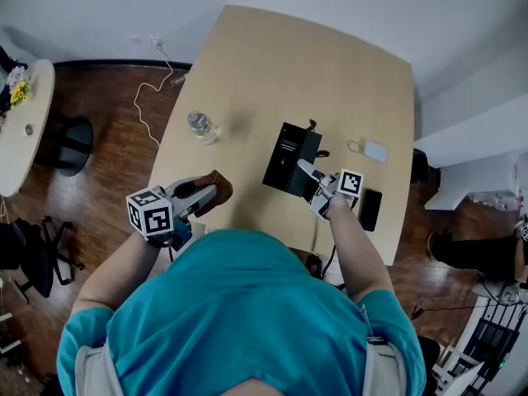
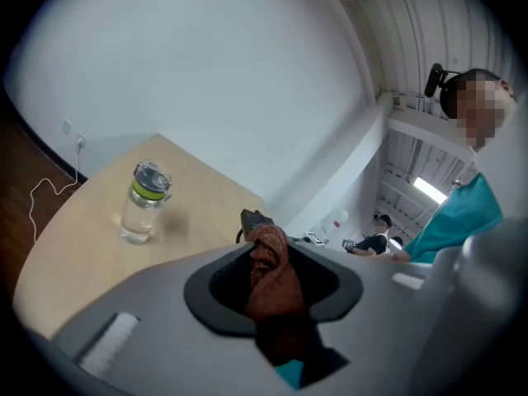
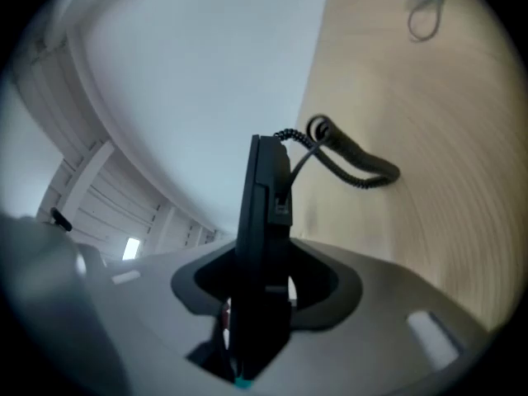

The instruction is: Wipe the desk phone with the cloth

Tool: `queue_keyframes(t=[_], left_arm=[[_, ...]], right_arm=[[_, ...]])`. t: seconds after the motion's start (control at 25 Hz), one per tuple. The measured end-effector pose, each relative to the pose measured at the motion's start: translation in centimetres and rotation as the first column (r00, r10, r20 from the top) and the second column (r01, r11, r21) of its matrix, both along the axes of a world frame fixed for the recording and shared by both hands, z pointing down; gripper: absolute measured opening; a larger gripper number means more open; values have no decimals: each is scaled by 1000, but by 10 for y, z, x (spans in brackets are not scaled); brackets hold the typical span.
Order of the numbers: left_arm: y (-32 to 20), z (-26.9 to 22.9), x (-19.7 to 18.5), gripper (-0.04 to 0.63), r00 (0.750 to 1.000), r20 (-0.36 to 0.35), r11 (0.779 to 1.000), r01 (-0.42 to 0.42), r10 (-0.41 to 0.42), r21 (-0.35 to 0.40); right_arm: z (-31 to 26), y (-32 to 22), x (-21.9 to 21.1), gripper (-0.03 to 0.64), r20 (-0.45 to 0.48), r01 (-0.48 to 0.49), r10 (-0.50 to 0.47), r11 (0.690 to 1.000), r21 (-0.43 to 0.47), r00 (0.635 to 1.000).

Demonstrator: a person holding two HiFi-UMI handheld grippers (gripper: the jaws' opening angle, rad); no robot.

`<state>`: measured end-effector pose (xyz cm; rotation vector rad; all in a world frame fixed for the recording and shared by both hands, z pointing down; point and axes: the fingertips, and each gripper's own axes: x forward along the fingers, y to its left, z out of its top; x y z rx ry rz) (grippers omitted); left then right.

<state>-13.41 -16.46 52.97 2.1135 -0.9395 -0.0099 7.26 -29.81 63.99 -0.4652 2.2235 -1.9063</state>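
Observation:
The black desk phone (image 1: 289, 157) stands tilted up off the tan desk (image 1: 247, 64) near its middle. My right gripper (image 1: 312, 176) is shut on the phone's near edge. In the right gripper view the phone (image 3: 266, 221) shows edge-on between the jaws, with its coiled cord (image 3: 351, 159) trailing onto the desk. My left gripper (image 1: 205, 196) hovers over the desk's front left, shut on a bunched brown cloth (image 1: 214, 186). In the left gripper view the cloth (image 2: 270, 275) fills the gap between the jaws. The phone (image 2: 254, 219) lies just beyond it, apart from the cloth.
A clear water bottle (image 1: 200, 126) (image 2: 145, 202) stands left of the phone. A dark smartphone (image 1: 370, 209) and a white tag with a loop (image 1: 373, 150) lie on the right side. A white cable (image 1: 148, 89) runs over the floor; a round side table (image 1: 21, 130) stands far left.

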Motion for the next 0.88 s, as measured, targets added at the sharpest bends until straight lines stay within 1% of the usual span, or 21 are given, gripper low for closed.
queue_keyframes(t=[0.12, 0.2, 0.28, 0.4, 0.52, 0.64, 0.8, 0.88], left_arm=[[6, 1, -18, 127, 999, 0, 999, 48, -48, -21], [8, 1, -24, 127, 998, 4, 997, 70, -70, -27], [10, 1, -31, 127, 996, 6, 996, 89, -88, -31], [10, 2, -38, 127, 995, 4, 994, 102, -102, -36], [7, -1, -38, 127, 994, 3, 993, 109, -109, -51], [3, -2, -39, 127, 994, 6, 993, 107, -107, -54], [-2, -4, -40, 127, 995, 9, 994, 103, -102, -48], [-2, -4, -40, 127, 995, 10, 994, 98, -98, -45]], right_arm=[[25, -6, -13, 166, -46, 72, -74, 996, -51, 996], [33, -10, -17, 166, -55, 106, -110, 992, -74, 992], [42, -14, -23, 167, -38, 111, -116, 988, -111, 993], [54, -15, -30, 167, 14, 98, -97, 977, -188, 995], [64, -10, -35, 167, 56, 101, -89, 960, -259, 994], [73, -6, -37, 170, 84, 107, -85, 945, -310, 993], [91, 4, -31, 177, 97, 146, -117, 903, -404, 988], [95, 8, -27, 179, 99, 161, -131, 893, -421, 986]])
